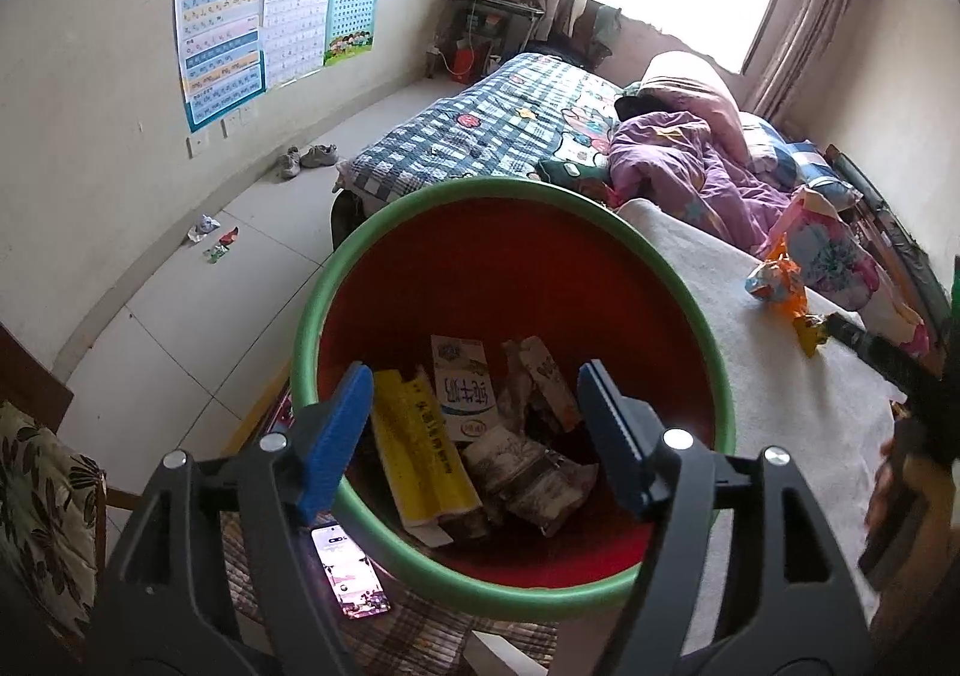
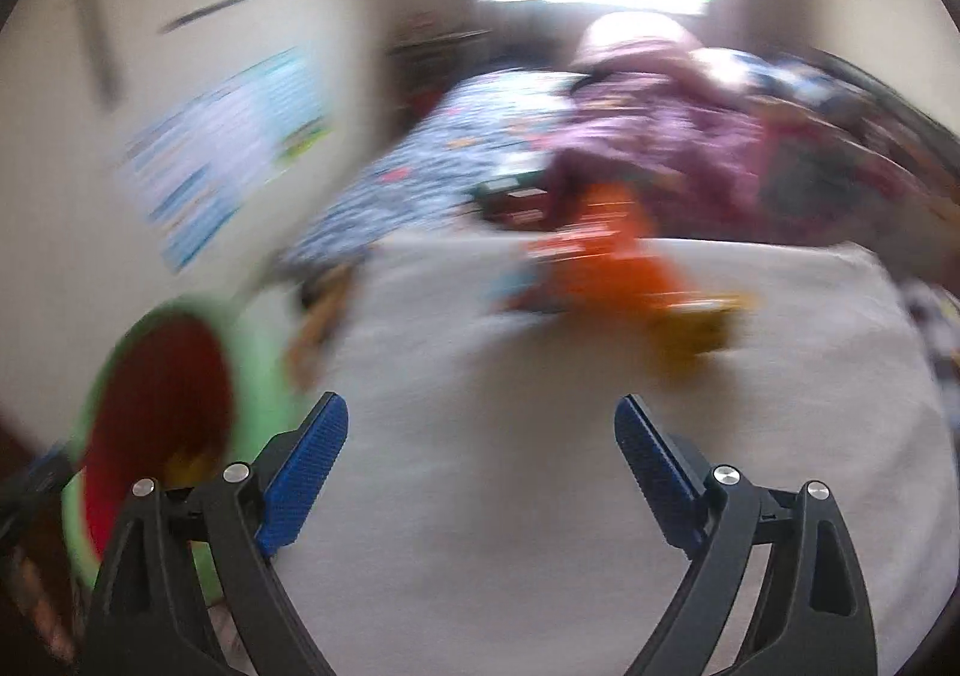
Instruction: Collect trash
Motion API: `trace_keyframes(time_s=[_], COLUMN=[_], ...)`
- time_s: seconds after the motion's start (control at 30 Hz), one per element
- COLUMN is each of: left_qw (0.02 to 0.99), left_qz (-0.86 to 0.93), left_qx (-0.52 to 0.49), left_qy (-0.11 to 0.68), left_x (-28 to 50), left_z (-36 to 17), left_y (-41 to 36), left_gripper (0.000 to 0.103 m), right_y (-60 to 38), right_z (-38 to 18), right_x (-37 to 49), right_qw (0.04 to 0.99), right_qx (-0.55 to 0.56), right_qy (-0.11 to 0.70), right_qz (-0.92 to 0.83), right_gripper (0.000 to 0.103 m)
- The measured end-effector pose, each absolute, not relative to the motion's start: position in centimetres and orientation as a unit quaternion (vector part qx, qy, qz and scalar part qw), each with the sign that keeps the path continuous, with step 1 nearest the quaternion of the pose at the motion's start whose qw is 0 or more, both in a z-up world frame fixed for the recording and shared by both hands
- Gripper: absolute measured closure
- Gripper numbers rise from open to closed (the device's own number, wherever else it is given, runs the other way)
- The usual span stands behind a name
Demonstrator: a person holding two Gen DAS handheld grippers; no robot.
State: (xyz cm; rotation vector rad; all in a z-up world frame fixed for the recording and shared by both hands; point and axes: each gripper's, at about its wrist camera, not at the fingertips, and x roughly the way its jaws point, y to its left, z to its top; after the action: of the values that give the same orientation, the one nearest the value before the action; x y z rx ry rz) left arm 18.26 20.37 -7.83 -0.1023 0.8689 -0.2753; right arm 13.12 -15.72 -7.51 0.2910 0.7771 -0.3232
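Observation:
A red bin with a green rim (image 1: 384, 238) fills the middle of the left wrist view. It holds a yellow box (image 1: 420, 454), a white milk carton (image 1: 465, 391) and crumpled wrappers (image 1: 528, 472). My left gripper (image 1: 477, 433) is open and empty, its jaws straddling the near rim. An orange wrapper (image 1: 780, 280) and a yellow piece (image 1: 807, 331) lie on the white blanket (image 1: 750, 406) to the right. The right wrist view is blurred: my right gripper (image 2: 480, 460) is open and empty above the blanket (image 2: 510, 466), with the orange wrapper (image 2: 606, 262) ahead and the bin (image 2: 156, 394) at left.
Small wrappers (image 1: 213, 241) lie on the floor by the wall. A phone (image 1: 351, 571) lies on a mat below the bin. A bed with a checked quilt (image 1: 480, 123) and purple bedding (image 1: 690, 159) lies behind. A patterned chair cushion (image 1: 42, 502) is at lower left.

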Motion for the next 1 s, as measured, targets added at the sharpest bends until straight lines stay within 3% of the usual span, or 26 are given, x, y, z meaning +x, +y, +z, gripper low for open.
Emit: trace_keyframes(time_s=[0.2,0.4,0.43,0.47,0.5,0.57,0.63,1.0], left_qw=[0.895,0.892,0.892,0.892,0.890,0.887,0.883,0.854], left_qz=[-0.149,-0.165,-0.165,-0.164,-0.165,-0.168,-0.181,-0.333], left_qx=[-0.038,-0.015,-0.014,-0.013,-0.012,-0.009,-0.004,0.076], left_qy=[0.419,0.420,0.421,0.422,0.425,0.430,0.433,0.393], left_x=[18.1,17.2,17.1,17.0,16.9,16.8,16.9,20.3], left_z=[-7.8,-7.4,-7.5,-7.5,-7.7,-7.9,-8.0,-7.3], left_y=[18.4,15.7,15.4,15.2,14.8,14.0,12.3,-3.3], left_gripper=[0.035,0.034,0.034,0.034,0.034,0.034,0.034,0.026], right_y=[-24.1,-25.7,-25.8,-25.9,-26.1,-26.2,-26.3,-24.2], right_z=[-9.3,-11.5,-12.0,-12.3,-12.7,-12.8,-12.4,-8.8], right_x=[14.7,17.6,17.7,17.9,18.0,17.6,16.6,3.2], right_qw=[0.871,0.858,0.857,0.856,0.854,0.856,0.862,0.877], right_qx=[0.216,0.211,0.213,0.216,0.220,0.226,0.230,0.242], right_qy=[0.389,0.427,0.431,0.435,0.440,0.437,0.428,0.400], right_qz=[-0.211,-0.191,-0.186,-0.179,-0.171,-0.161,-0.147,-0.113], right_gripper=[0.016,0.017,0.020,0.031,0.047,0.052,0.078,0.079])
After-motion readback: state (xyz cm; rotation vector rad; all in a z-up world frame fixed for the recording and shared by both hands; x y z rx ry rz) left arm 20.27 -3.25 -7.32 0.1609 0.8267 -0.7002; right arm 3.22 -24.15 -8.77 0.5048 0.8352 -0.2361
